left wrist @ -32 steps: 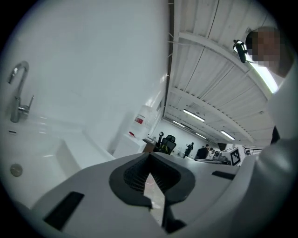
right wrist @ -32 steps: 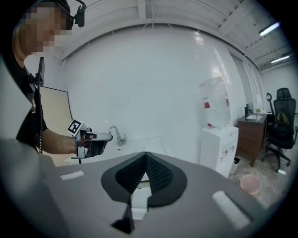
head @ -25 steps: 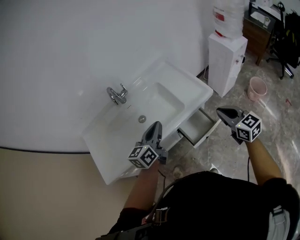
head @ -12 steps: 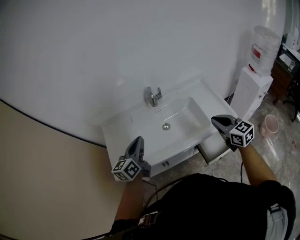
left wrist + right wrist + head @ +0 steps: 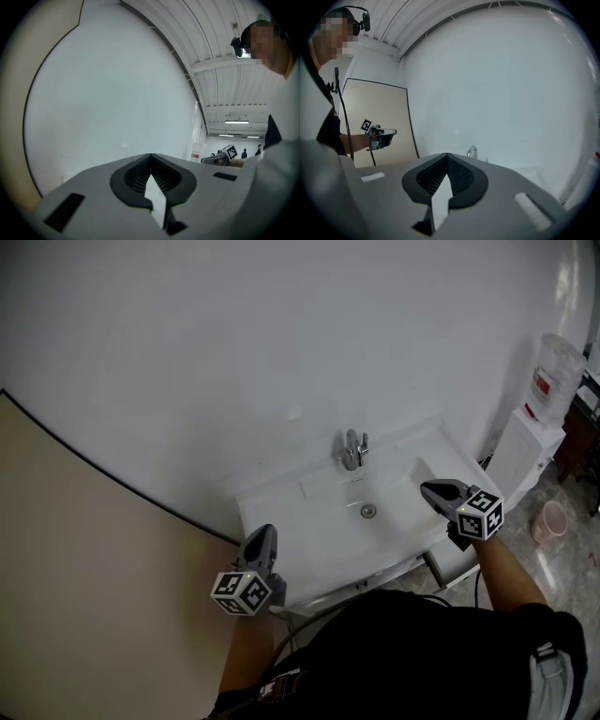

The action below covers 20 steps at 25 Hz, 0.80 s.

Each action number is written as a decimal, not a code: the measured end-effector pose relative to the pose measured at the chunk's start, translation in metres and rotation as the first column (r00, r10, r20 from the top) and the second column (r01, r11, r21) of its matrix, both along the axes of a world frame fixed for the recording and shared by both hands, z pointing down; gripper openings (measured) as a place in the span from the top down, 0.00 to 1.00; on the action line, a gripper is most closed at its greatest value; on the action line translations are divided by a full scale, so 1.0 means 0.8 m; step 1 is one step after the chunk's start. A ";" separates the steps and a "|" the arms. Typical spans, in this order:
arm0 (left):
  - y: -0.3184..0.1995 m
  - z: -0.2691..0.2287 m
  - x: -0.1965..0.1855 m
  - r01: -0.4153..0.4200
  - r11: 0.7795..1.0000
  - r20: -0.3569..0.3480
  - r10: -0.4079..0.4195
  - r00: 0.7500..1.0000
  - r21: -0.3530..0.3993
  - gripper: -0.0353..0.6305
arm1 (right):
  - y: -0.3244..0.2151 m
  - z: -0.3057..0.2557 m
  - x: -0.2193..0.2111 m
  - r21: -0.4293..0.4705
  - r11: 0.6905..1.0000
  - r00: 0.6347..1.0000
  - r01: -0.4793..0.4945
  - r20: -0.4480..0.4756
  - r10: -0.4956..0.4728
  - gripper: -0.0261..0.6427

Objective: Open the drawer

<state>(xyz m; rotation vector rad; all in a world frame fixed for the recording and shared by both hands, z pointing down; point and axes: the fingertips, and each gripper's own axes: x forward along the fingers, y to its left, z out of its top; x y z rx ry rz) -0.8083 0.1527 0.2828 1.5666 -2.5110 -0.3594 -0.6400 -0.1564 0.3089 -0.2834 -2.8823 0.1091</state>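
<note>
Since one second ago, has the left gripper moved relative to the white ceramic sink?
Yes, leftwards: the left gripper went from the front edge of the white ceramic sink to its left front corner.

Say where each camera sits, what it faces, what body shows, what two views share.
Head view: head-mounted, steeply down onto sink and tap; shows torso, arms, left gripper, right gripper.
Left gripper view: on that gripper, along its shut jaws at white wall; person right.
Right gripper view: on that gripper, along its shut jaws at wall, tap; person left.
Head and right gripper views share the tap.
</note>
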 end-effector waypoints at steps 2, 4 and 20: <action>0.025 -0.002 -0.015 0.016 1.000 0.003 -0.016 1.000 0.003 0.94 | 0.016 -0.004 -0.023 0.006 1.000 1.000 0.015 0.004 -0.015 0.97; 0.047 -0.002 -0.030 0.029 1.000 -0.001 -0.028 1.000 0.004 0.95 | 0.030 -0.009 -0.044 0.012 1.000 1.000 0.027 0.009 -0.027 0.97; 0.064 -0.005 -0.061 0.122 0.992 -0.009 -0.122 0.992 -0.029 0.95 | 0.022 -0.016 -0.113 0.016 0.992 0.992 0.128 0.019 -0.128 0.97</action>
